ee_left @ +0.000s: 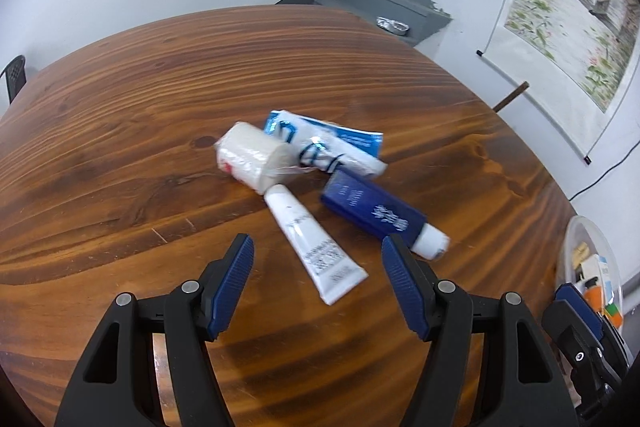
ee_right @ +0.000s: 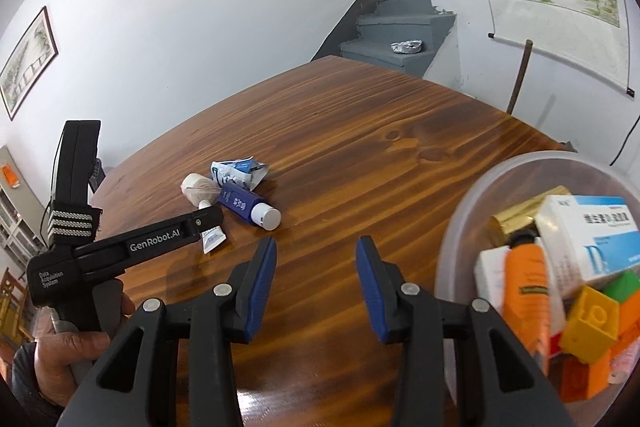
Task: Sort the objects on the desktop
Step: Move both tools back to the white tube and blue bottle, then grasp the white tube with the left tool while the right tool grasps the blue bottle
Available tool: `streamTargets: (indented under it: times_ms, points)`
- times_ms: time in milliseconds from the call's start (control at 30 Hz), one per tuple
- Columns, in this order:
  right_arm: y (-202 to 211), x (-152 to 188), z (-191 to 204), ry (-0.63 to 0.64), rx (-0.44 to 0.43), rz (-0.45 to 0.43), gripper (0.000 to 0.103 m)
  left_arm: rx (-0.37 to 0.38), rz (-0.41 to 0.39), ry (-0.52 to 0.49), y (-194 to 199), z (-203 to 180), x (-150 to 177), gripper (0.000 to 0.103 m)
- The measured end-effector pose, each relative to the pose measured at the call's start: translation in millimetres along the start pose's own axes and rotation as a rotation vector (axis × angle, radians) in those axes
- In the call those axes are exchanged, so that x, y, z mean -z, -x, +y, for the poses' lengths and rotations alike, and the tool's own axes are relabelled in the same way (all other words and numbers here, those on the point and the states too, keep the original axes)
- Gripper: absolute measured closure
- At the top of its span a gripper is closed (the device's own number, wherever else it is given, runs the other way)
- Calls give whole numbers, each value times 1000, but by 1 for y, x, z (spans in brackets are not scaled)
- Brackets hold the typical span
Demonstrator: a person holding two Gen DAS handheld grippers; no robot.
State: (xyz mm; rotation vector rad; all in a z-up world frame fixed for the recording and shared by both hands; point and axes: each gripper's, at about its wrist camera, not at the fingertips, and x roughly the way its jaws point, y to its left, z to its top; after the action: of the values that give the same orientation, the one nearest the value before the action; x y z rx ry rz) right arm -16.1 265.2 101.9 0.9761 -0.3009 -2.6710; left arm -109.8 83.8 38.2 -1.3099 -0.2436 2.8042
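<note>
A small pile lies on the wooden table [ee_left: 120,131]: a white tube [ee_left: 312,243], a dark blue bottle with a white cap [ee_left: 376,215], a white gauze roll [ee_left: 252,157] and a crumpled blue-white packet [ee_left: 332,143]. My left gripper [ee_left: 318,251] is open, its fingers on either side of the white tube's flat end, just above the table. My right gripper [ee_right: 316,251] is open and empty over bare table. The pile also shows in the right wrist view: blue bottle [ee_right: 244,205], gauze roll [ee_right: 196,189], packet [ee_right: 236,173].
A clear plastic tub [ee_right: 460,227] at the right holds an orange tube [ee_right: 524,283], a blue-white medicine box [ee_right: 588,235], a yellow block [ee_right: 590,323] and other items; it also shows in the left wrist view [ee_left: 576,247]. Grey stairs and a hanging scroll painting stand behind the table.
</note>
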Motion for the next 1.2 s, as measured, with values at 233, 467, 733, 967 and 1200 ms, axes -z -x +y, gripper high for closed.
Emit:
streamTargets:
  times_ms: [233, 467, 733, 967, 1200]
  points:
    - [-18, -5, 13, 29, -29, 27, 57, -30, 9, 12, -8, 8, -3, 33]
    - [-34, -7, 25, 66, -33, 56, 57, -51, 16, 9, -18, 12, -7, 33]
    - [-46, -10, 35, 91, -37, 78, 57, -97, 14, -27, -25, 18, -12, 33]
    - [-51, -10, 38, 99, -38, 99, 57, -109, 29, -71, -25, 25, -13, 33]
    - [-66, -17, 51, 160, -46, 127, 57, -104, 19, -104, -25, 26, -14, 63]
